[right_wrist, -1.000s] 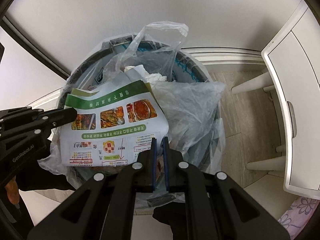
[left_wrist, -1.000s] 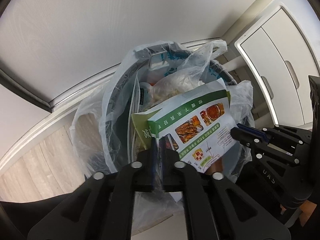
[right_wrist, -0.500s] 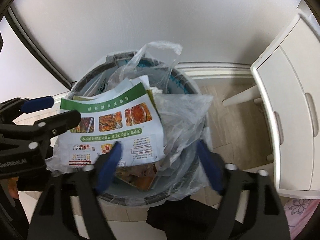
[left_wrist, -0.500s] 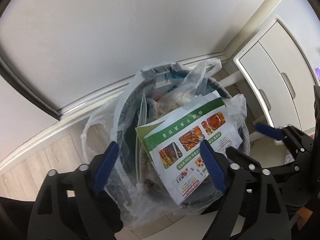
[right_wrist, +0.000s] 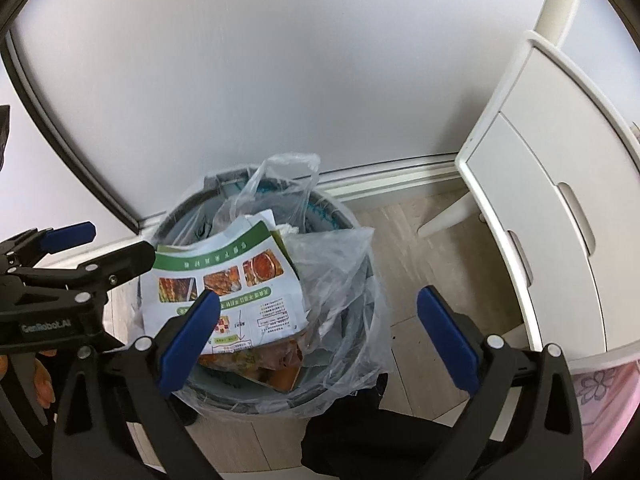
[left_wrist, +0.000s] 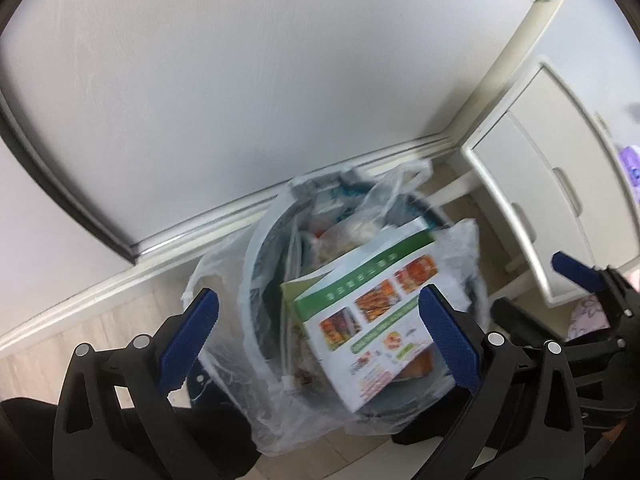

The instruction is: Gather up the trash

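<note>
- The left gripper (left_wrist: 318,338) has its blue-padded jaws spread wide with nothing between them; it hangs above the bin, and the flyer shows through the gap.
- The right gripper (right_wrist: 318,338) is likewise fully spread and holds nothing. In its own view the left gripper (right_wrist: 80,248) comes in from the left edge, its black body stamped in white letters that read roughly "GenRobot.AI" (soft focus, so the spelling is uncertain).
- Just beyond the fingers stands a round grey trash bin (right_wrist: 340,216) lined with a clear plastic bag (right_wrist: 340,272) whose loose handles stick up above the rim and spill over the sides.
- The printed flyer (right_wrist: 228,276) lies on top of the trash inside the bin, tilted against the near-left rim. It has a green band with white Chinese characters, three food photos beneath it, a second green strip, and small print with a red-and-yellow logo; none of the text is legible. The same flyer (left_wrist: 376,312) leans toward the right rim in the left wrist view.
- Under it sits an orange-brown food wrapper (right_wrist: 268,364) and crumpled white paper (right_wrist: 286,229).
- To the right of the bin is a white cabinet (right_wrist: 552,240) with recessed handles, standing on short legs on the wood-look floor (right_wrist: 412,248).
- Behind everything run a white baseboard (right_wrist: 392,174) and a plain pale wall (right_wrist: 280,60).
</note>
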A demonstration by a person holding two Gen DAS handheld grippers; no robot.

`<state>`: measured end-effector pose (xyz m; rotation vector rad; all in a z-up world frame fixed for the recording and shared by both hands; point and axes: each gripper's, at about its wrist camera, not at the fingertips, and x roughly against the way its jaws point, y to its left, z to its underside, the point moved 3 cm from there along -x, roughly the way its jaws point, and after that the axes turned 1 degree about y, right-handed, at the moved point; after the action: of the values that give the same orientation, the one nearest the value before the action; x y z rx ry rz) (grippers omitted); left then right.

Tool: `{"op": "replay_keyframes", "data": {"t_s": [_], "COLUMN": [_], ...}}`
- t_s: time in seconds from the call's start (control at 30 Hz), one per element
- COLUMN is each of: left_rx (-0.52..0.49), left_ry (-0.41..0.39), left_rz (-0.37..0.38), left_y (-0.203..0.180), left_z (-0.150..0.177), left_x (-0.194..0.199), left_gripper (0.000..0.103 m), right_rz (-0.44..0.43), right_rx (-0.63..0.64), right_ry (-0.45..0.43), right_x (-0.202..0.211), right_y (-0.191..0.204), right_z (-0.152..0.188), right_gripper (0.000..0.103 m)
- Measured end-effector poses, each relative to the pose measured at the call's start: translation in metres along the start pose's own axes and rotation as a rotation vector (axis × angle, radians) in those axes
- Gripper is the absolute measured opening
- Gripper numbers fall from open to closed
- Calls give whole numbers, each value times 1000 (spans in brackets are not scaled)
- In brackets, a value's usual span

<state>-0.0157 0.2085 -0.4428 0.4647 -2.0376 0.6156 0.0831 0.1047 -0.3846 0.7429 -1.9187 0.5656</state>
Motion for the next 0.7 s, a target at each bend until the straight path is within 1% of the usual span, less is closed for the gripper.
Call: {"op": "replay_keyframes", "data": {"t_s": [0.1, 0.27, 0.33, 0.4, 0.43, 0.53, 0.63, 0.7], "left_rx": [-3, 2, 23, 16, 6, -21, -26, -19], "left_ry": [-43, -115, -134, -151, -162, -208, -218, -225], "left_rz": [35, 75, 102, 142, 135, 82, 28, 10], "left_y": [-5, -7, -8, -10, -11, -17, -19, -19], "left_z": [-6, -16, -19, -21, -21, -20, -19, -17], "left_x": [16, 45, 57, 68, 73, 86, 91, 92], "left_gripper": [97, 97, 97, 97, 97, 97, 97, 97], "right_rz": [12, 10, 15, 13, 14, 17, 16, 15], "right_rx": [-16, -47, -56, -62, -63, -72, -80, -80], "right_ry": [-31, -55, -67, -75, -74, -75, -79, -76], "right_x": [10, 21, 26, 30, 31, 33, 34, 33], "right_y": [-1, -3, -3, -4, -4, -5, -6, -5], "right_z": [0, 0, 0, 0, 1, 1, 1, 2], "right_gripper": [96, 96, 96, 96, 96, 96, 96, 96]}}
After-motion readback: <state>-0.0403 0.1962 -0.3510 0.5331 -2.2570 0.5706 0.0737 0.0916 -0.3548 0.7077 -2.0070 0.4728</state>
